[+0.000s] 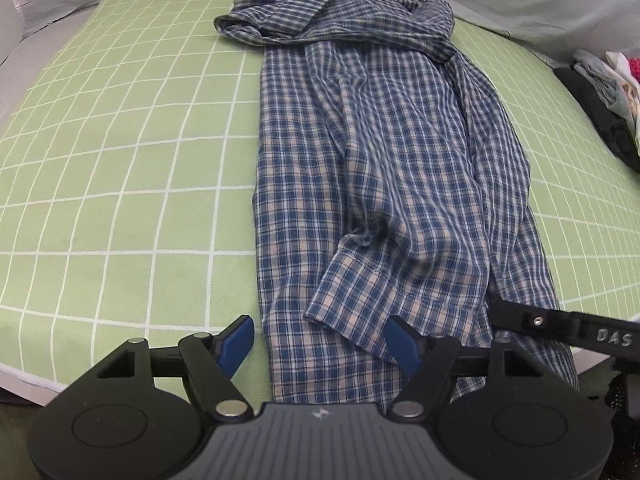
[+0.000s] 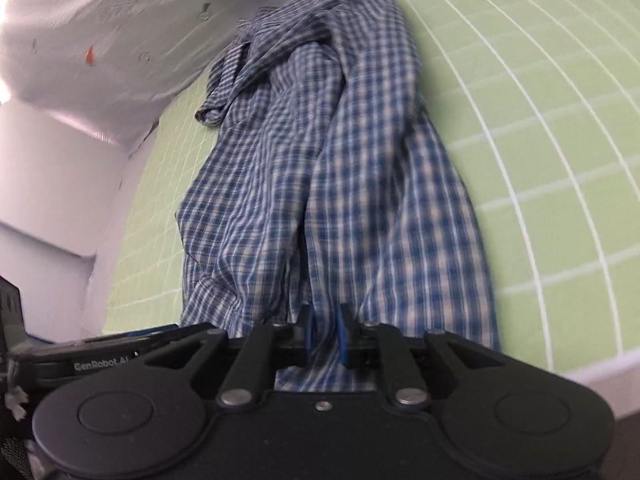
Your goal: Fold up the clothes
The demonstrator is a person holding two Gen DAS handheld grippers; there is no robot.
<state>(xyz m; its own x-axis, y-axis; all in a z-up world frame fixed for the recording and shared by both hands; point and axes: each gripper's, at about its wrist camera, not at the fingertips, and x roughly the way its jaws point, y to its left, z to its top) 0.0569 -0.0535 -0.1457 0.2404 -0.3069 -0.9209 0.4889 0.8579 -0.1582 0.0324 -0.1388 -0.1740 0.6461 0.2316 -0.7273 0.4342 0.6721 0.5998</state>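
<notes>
A blue and white plaid shirt (image 1: 372,168) lies lengthwise on a green gridded mat (image 1: 120,160), folded narrow with a sleeve cuff (image 1: 360,300) laid over its near part. My left gripper (image 1: 322,344) is open just above the shirt's near hem, blue pads on either side of the cuff. My right gripper (image 2: 325,336) is shut on the shirt's near edge (image 2: 320,208), with cloth pinched between its blue pads; its body shows at the right edge of the left wrist view (image 1: 568,328).
A pile of other clothes (image 1: 608,96) lies at the mat's right edge. White printed fabric (image 2: 100,40) lies beyond the mat in the right wrist view. The mat's near edge (image 1: 24,376) runs just in front of the left gripper.
</notes>
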